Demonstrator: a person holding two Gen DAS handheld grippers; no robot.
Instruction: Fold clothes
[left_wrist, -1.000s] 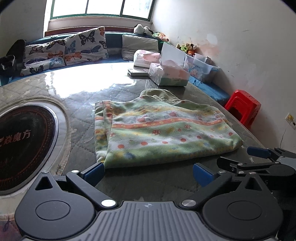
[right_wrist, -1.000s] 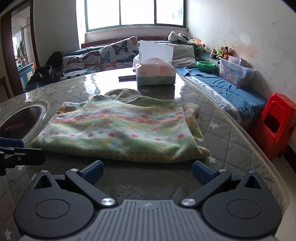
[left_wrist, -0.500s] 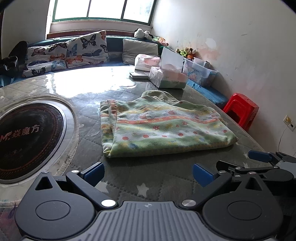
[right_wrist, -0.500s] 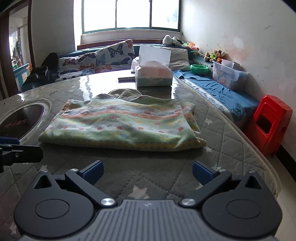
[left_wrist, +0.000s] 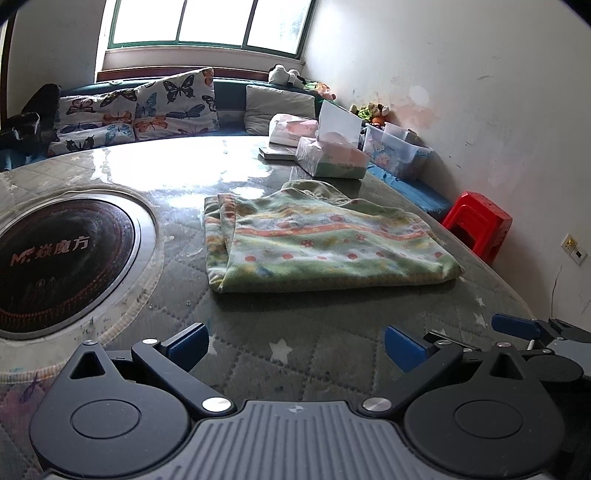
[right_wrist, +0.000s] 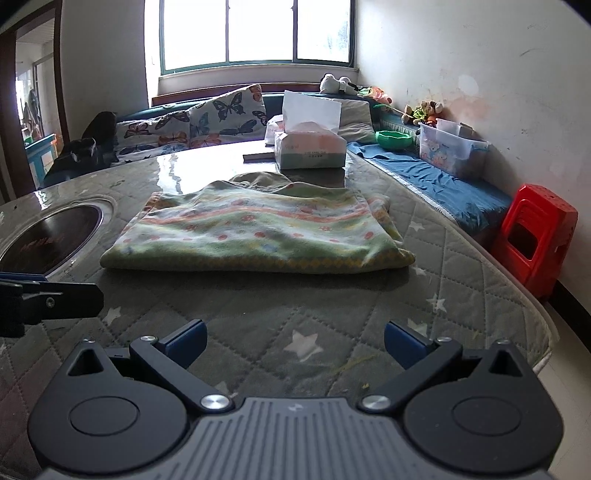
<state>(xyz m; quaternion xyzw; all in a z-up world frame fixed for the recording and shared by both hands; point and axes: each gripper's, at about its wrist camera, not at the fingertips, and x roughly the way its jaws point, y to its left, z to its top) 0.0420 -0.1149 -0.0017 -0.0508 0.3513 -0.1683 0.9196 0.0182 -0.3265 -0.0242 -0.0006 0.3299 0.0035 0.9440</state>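
One fleecy folded garment (left_wrist: 317, 247) lies at twelve o'clock on the quilted table (left_wrist: 295, 343); left gripper (left_wrist: 295, 345) and right gripper (right_wrist: 293, 341) gape wide, empty.

Black linkage tools (left_wrist: 295, 345) (right_wrist: 293, 343) — blue fingertip pads, silver pivot screws, ribbed grey housing

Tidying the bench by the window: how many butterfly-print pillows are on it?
2. One butterfly pillow leans upright against the bench back; the other butterfly pillow lies lower to its left. A plain grey pillow sits to the right; more may be hidden.
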